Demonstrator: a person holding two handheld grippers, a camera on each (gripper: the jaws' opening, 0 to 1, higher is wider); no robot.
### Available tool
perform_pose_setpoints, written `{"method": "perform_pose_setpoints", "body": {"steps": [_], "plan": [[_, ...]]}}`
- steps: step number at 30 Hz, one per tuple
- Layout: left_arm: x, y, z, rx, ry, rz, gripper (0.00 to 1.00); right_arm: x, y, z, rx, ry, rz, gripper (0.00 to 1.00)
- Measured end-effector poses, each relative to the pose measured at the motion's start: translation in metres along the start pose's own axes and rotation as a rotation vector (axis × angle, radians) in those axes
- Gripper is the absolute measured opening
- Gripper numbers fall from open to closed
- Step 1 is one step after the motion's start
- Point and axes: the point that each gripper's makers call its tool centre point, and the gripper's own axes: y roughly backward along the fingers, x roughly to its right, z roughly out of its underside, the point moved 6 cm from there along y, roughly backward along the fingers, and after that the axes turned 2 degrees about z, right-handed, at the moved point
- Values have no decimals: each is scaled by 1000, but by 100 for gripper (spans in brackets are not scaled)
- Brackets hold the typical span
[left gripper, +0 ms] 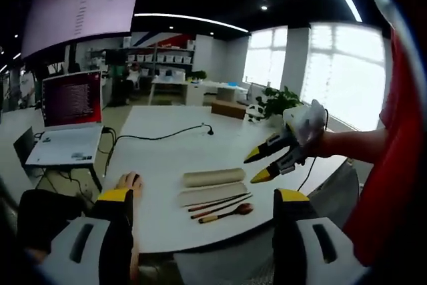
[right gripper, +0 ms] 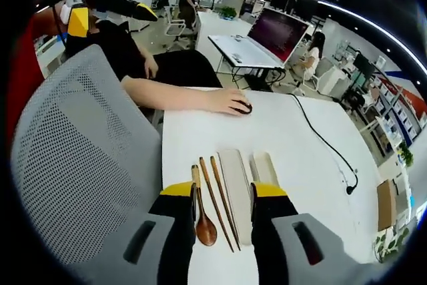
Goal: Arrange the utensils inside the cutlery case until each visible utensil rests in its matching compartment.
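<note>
Near the front edge of the white worktop (right gripper: 280, 131) lie the task's things: a dark brown wooden spoon (right gripper: 201, 218), a pair of slim brown wooden chopsticks (right gripper: 217, 195), and, just beside them, the two halves of a pale beige oblong cutlery case, its tray (right gripper: 235, 188) and its lid (right gripper: 265, 167), side by side. None of the utensils rests in the case yet.

The right gripper (right gripper: 223, 195) hovers above the spoon and chopsticks, its yellow-tipped jaws released and spread to either side of them. The left gripper (left gripper: 203, 198) is held back from the front edge, jaws likewise apart and empty. A person's hand (right gripper: 230, 101) rests on a black mouse (right gripper: 244, 107) farther along the same edge, with a white laptop (right gripper: 263, 41) on a separate desk beyond.

The likely trouble is the crowding: spoon and chopsticks lie so close that closing on one could catch or roll its neighbour. A nudge could also send the chopsticks over the nearby edge, out of the workspace.
</note>
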Motion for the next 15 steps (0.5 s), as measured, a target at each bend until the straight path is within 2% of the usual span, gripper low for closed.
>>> {"method": "perform_pose_setpoints", "body": {"steps": [4, 8, 10, 12, 15], "plan": [[1, 4, 3, 4, 18, -18, 87, -2, -6, 0, -15, 29, -13, 30], [3, 6, 8, -9, 17, -29, 86, 6, -17, 14, -121, 30, 7, 29], [4, 7, 9, -14, 17, -31, 86, 10, -20, 12, -89, 10, 28, 34], [4, 7, 9, -14, 14, -34, 86, 9, -21, 10, -63, -44, 3, 41], [3, 9, 7, -8, 14, -45, 85, 9, -26, 16, -88, -73, -8, 37]]}}
